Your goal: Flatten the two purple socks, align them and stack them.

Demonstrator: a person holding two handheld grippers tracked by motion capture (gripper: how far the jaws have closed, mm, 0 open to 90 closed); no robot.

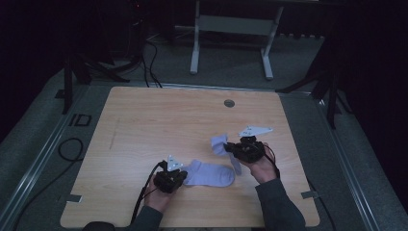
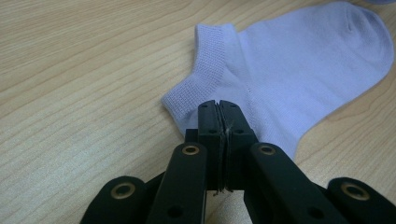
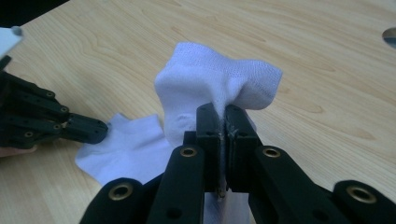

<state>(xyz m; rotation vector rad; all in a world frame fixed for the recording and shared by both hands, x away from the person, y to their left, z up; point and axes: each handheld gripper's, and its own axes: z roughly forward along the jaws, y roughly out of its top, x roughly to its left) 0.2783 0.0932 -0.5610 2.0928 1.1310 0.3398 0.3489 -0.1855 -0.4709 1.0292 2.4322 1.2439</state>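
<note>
A pale lilac ankle sock (image 1: 210, 174) lies flat on the wooden table (image 1: 159, 125). My left gripper (image 1: 183, 177) sits at its left end, jaws shut on the sock's edge just below the ribbed cuff (image 2: 210, 56). In the left gripper view that gripper (image 2: 219, 111) pinches the flat sock (image 2: 303, 60). A second sock (image 1: 220, 143) of the same colour hangs lifted off the table, bunched at its cuff. My right gripper (image 1: 231, 147) is shut on it. In the right gripper view the gripper (image 3: 220, 112) clamps the lifted sock (image 3: 215, 79), with the flat sock (image 3: 130, 149) and left gripper (image 3: 95, 129) beyond.
A round cable hole (image 1: 229, 103) sits near the table's far edge. Tape tabs (image 1: 73, 198) mark the front corners. Beyond the table stand a white desk frame (image 1: 231, 29) and dark stands, and cables (image 1: 70, 149) lie on the grey floor.
</note>
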